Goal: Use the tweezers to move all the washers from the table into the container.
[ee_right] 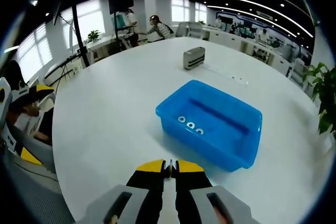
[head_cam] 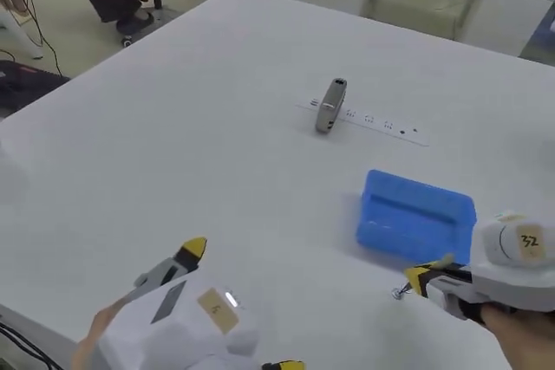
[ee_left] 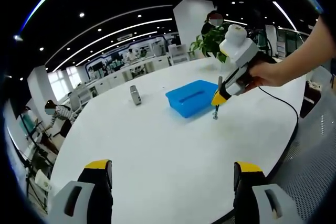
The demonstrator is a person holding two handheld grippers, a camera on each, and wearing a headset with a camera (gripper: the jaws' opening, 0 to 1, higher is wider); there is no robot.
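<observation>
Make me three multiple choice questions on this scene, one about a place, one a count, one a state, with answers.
1. Where is the grey device relative to the blue container? A inside it; B on the table beyond it, apart; C touching its wall.
2. How many washers lie in the blue container? A one; B six; C three.
3. Jaws of the left gripper? A wide apart, empty; B shut on a washer; C shut on the rim.
Answers: B, bare table separates them; C, three rings lie on its floor; A, its own view shows tabletop between them.

Open table [head_cam: 191, 127] around container [head_cam: 408, 233] and grey device [head_cam: 330, 105].
</observation>
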